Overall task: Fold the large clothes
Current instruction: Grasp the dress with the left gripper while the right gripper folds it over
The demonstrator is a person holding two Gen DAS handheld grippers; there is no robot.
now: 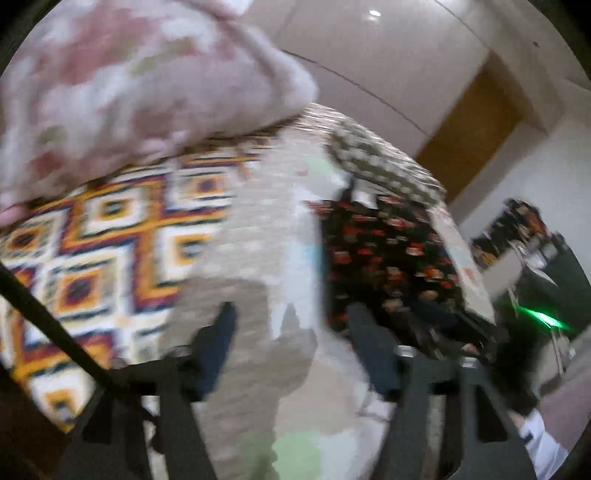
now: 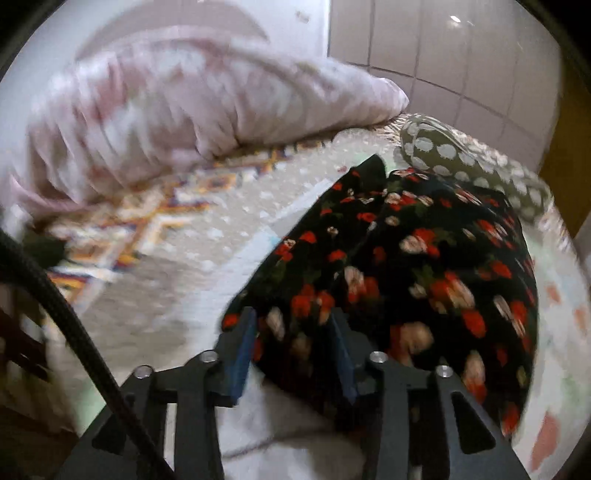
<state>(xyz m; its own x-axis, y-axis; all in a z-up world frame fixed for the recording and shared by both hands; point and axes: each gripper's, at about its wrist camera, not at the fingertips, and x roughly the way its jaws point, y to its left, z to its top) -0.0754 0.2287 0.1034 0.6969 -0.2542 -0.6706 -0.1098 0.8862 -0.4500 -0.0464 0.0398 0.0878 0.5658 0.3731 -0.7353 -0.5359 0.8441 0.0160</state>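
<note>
Pale patterned bedspread [image 2: 221, 236] covers the bed, with a pink floral pillow [image 2: 177, 110] at its far end and the folded black rose-print garment [image 2: 424, 258] lying beside a spotted cushion [image 2: 461, 158]. Left hand-held gripper [image 1: 291, 332] hovers spread and empty over bare bedspread just left of the garment; right hand-held gripper [image 2: 291, 332] points down, jaws parted astride the garment's near edge, not pinching it.

A bed [image 1: 258, 236] fills both views, covered in a pale speckled sheet. A quilt [image 1: 103, 236] of orange, navy and white diamonds lies toward its left edge, and a pink-and-white pillow [image 2: 192, 107] sits at the far left corner. Behind are pale tiled walls [image 2: 461, 62], a wooden door [image 1: 476, 125] to the right, and a ceiling light [image 1: 375, 13].
</note>
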